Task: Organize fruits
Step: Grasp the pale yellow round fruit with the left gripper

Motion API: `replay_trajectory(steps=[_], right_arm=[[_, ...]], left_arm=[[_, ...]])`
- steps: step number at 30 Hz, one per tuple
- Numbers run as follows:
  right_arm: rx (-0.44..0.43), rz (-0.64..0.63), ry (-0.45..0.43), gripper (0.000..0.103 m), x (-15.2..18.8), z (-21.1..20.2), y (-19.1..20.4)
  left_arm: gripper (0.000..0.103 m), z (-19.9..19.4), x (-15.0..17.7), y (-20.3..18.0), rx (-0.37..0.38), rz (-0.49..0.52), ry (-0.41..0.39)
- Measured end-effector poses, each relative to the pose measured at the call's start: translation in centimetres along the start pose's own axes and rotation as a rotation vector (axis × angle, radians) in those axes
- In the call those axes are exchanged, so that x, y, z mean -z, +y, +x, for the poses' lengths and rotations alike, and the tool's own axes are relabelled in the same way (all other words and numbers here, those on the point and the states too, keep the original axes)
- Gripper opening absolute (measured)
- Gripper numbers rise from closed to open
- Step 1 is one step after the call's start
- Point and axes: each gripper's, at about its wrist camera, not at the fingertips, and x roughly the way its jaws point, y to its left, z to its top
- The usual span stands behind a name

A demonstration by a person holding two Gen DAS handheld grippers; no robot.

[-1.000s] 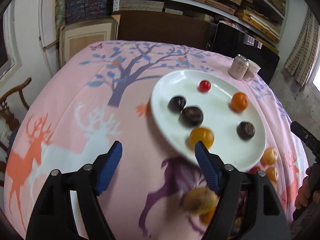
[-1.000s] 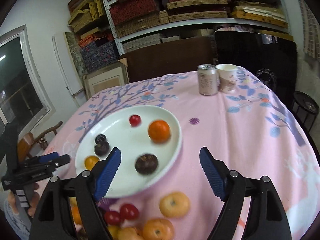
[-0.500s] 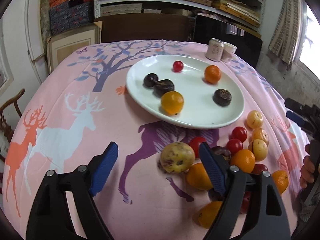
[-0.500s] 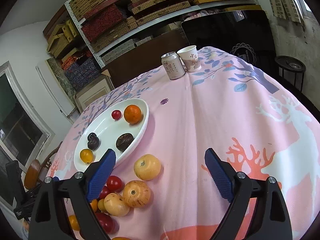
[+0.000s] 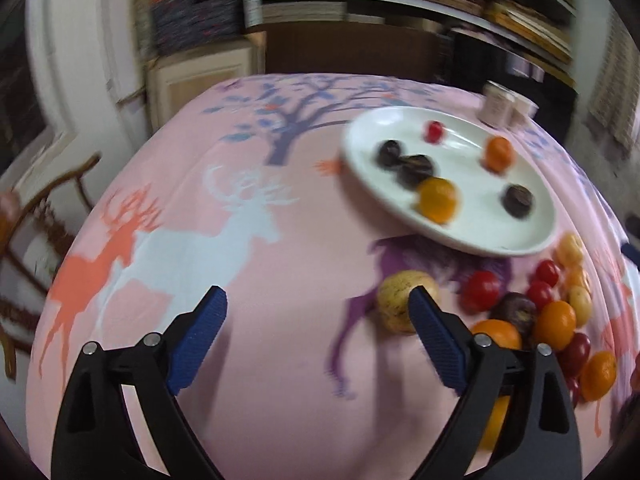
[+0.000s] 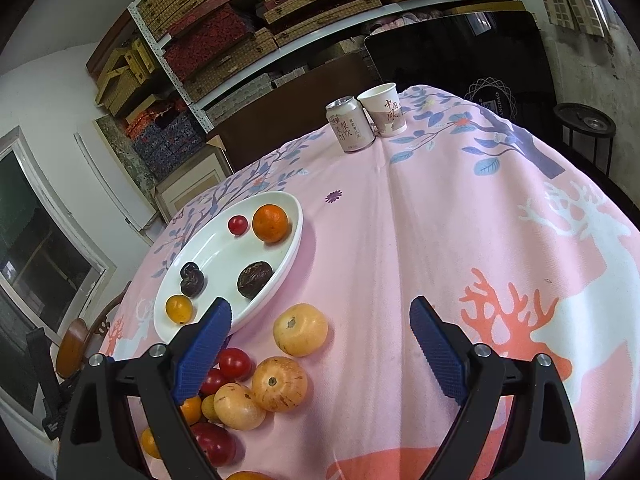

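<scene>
A white oval plate (image 5: pixel 472 236) (image 6: pixel 216 256) holds an orange (image 6: pixel 270 223), a cherry tomato (image 6: pixel 237 225), dark fruits (image 6: pixel 255 279) and a small yellow-orange fruit (image 6: pixel 179 308). A pile of loose fruit lies on the pink cloth near the plate: a speckled yellow fruit (image 5: pixel 400 304), red tomatoes (image 5: pixel 482 290), oranges (image 5: pixel 554 324), and pale yellow fruits (image 6: pixel 300 330). My left gripper (image 5: pixel 318 324) is open and empty, left of the pile. My right gripper (image 6: pixel 320 330) is open and empty, with a yellow fruit between its fingers' line.
A drink can (image 6: pixel 352 128) and a paper cup (image 6: pixel 384 110) stand at the table's far edge. Shelves with boxes line the wall behind. A wooden chair (image 5: pixel 36 216) stands at the table's left. The other gripper shows at the left edge of the right wrist view (image 6: pixel 44 380).
My left gripper has swung left, so the plate and fruit pile sit further right in its view. My right gripper has moved slightly closer to the pile. Both stay open.
</scene>
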Motion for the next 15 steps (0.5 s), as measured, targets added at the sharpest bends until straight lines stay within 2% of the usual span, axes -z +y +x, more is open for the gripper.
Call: replay_trajectory(steps=[2, 4, 11, 15], right_arm=[[-0.013, -0.002, -0.003, 0.092, 0.0, -0.2, 0.1], [-0.017, -0.007, -0.005, 0.092, 0.0, -0.3, 0.2], [-0.022, -0.002, -0.005, 0.092, 0.0, -0.3, 0.2], [-0.020, -0.003, -0.005, 0.092, 0.0, -0.3, 0.2]], left_arm=[[0.089, 0.0, 0.2, 1.9, 0.051, -0.075, 0.022], [0.089, -0.3, 0.3, 2.5, 0.074, -0.102, 0.014], [0.089, -0.4, 1.3, -0.8, 0.007, 0.060, 0.003], [0.089, -0.4, 1.7, -1.3, 0.033, 0.081, 0.013]])
